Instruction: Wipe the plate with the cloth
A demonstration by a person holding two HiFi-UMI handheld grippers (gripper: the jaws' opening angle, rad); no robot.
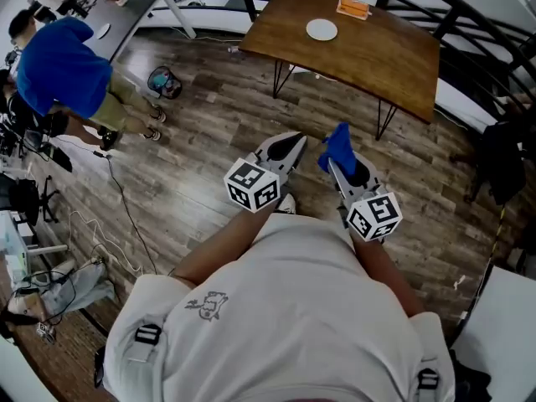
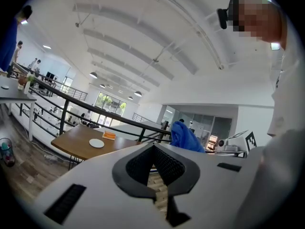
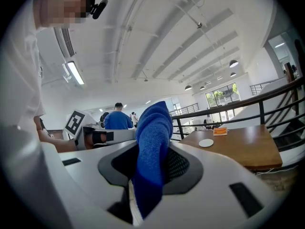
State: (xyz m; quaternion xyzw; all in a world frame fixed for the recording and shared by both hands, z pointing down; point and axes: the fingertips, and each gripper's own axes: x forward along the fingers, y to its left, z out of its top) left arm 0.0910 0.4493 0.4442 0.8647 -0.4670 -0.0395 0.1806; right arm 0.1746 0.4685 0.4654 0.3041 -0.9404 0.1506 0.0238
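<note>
Now, at centre-left of the head view, my left gripper (image 1: 289, 145) has its jaws pressed together on nothing, free, I reckon, to steady things later. Right of it, at the top, the small round white plate (image 1: 322, 29) sits on the brown wooden table (image 1: 394, 57), well apart from me. Further right, my right gripper (image 1: 339, 162) pinches the blue terry cloth (image 1: 339, 145), bunched end forward, ready to wipe.
</note>
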